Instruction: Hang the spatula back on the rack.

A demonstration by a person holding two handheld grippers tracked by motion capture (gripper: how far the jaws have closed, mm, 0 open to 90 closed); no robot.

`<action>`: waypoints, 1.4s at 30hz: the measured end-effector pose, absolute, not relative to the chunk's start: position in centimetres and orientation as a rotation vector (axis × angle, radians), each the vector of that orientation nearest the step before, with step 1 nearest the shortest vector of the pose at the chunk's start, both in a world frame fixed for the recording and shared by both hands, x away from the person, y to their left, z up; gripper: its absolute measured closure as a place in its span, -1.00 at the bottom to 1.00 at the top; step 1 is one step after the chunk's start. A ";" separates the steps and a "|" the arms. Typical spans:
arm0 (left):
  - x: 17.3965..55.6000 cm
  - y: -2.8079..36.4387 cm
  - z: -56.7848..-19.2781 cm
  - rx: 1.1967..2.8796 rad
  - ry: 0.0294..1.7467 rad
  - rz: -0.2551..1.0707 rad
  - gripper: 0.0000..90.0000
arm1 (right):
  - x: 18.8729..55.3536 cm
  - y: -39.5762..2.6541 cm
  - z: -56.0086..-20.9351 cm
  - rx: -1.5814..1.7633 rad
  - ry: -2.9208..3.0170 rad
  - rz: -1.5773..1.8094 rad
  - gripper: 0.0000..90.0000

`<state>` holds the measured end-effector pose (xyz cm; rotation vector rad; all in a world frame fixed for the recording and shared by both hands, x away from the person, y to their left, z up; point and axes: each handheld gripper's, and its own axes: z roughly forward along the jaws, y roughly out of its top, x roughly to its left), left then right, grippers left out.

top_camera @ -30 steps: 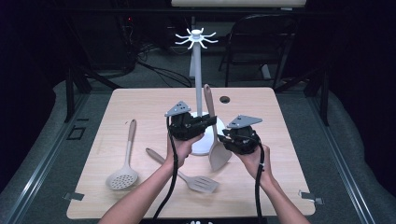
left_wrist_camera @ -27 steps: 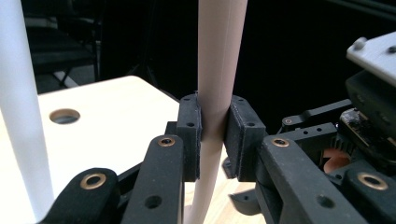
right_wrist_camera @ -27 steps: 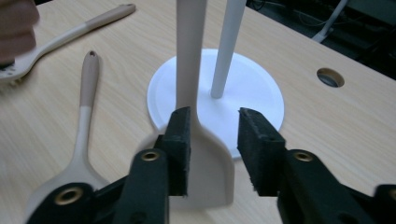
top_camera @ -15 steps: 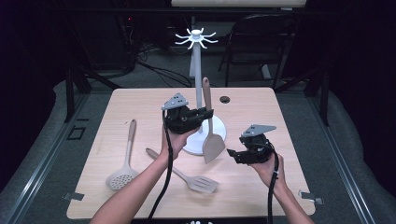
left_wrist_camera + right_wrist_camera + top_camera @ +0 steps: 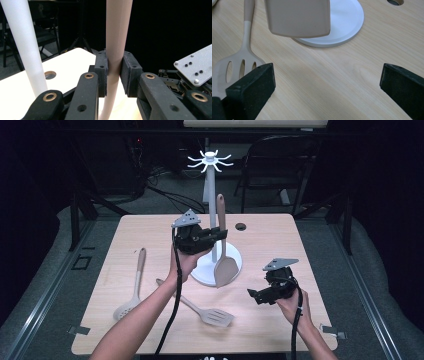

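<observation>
The right gripper (image 5: 256, 295) has let go of the spatula (image 5: 223, 251) and dropped back toward the worktop (image 5: 280, 235), jaws just spread and empty, leaving the left gripper (image 5: 220, 234) alone pinching its handle upright beside the hanging stand (image 5: 210, 205).

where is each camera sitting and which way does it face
High view: above the person's side of the table, looking forward and down; both forearms show, with the left tool and right tool.
Left gripper view: rides the left tool, looking level along jaws clamped on the spatula handle, pole beside.
Right gripper view: rides the right tool, looking down between open jaws at the table.
Shared: all three show the spatula; high and right views share the stand base.
</observation>
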<state>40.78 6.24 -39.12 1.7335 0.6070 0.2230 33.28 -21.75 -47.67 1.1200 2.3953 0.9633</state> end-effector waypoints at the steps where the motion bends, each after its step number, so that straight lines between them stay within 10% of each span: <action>1: 40.8 6.2 -38.9 1.734 0.607 0.227 0.71 | 33.3 -21.8 -47.7 1.121 2.392 0.964 -1.00; 42: 42.8 5.6 -35.2 1.745 0.592 0.242 0.71 | 33.7 -21.6 -48.2 1.141 2.439 0.930 -1.00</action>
